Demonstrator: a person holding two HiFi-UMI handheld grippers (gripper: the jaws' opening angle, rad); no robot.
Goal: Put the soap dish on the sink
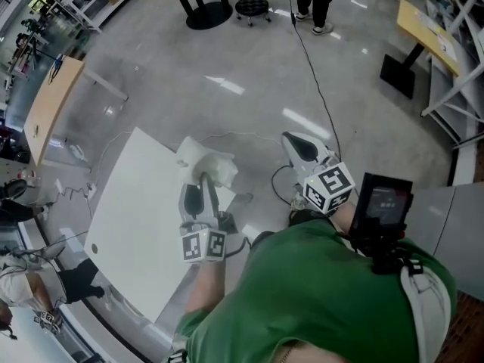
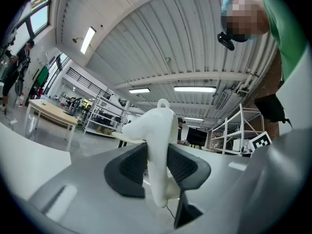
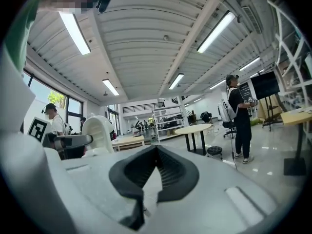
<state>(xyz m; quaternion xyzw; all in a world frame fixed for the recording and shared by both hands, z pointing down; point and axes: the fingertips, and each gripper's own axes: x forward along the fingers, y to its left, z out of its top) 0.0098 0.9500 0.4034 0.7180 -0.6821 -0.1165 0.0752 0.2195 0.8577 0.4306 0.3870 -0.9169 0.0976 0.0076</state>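
The soap dish [image 1: 209,162] is a white, curved plastic piece, and my left gripper [image 1: 201,181] is shut on it, holding it over the near corner of a white table [image 1: 132,218]. In the left gripper view the soap dish [image 2: 157,126] stands upright, pinched between the two black pads [image 2: 129,167]. My right gripper [image 1: 299,147] hangs over the floor to the right of it, jaws shut together and empty. In the right gripper view its pads [image 3: 170,172] meet at the tips, and the soap dish [image 3: 97,133] shows at the left. No sink is in view.
A black cable [image 1: 314,82] runs across the glossy grey floor. Far ahead are a round table on a black base [image 1: 203,10], a black stool [image 1: 252,7] and a standing person [image 1: 315,2]. A yellow desk [image 1: 425,27] and shelving stand at the right.
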